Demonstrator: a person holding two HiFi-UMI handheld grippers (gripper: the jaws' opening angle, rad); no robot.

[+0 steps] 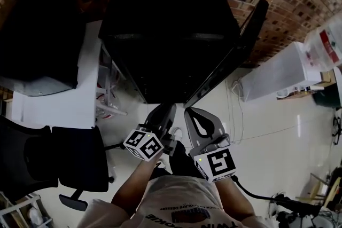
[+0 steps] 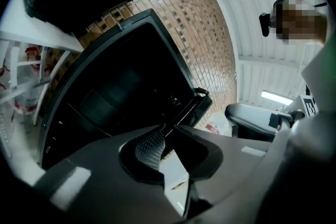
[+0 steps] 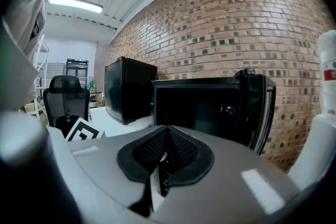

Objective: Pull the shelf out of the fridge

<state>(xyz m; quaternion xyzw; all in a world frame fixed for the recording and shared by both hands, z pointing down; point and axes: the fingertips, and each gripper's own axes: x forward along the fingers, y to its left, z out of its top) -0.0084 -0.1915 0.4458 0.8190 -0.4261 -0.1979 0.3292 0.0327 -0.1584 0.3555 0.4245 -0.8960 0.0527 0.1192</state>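
**Claws not ready for shelf grab**

The fridge (image 1: 160, 34) stands open with its door (image 1: 232, 53) swung right. The shelf must be inside, ahead of both claws, but it is lost in the dark.

- **Left claw** (image 1: 166, 109): barely cracked, empty.
- **Right claw** (image 1: 191, 112): closed, empty.

Risks: going in this narrow would likely butt the shelf edge rather than grip it. The right claw could clip the door.

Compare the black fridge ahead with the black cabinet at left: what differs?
The black fridge ahead has its door swung open; the black cabinet at left is closed. The fridge stands centre view; the cabinet sits aside on a white table. Both are boxy, by the brick wall.
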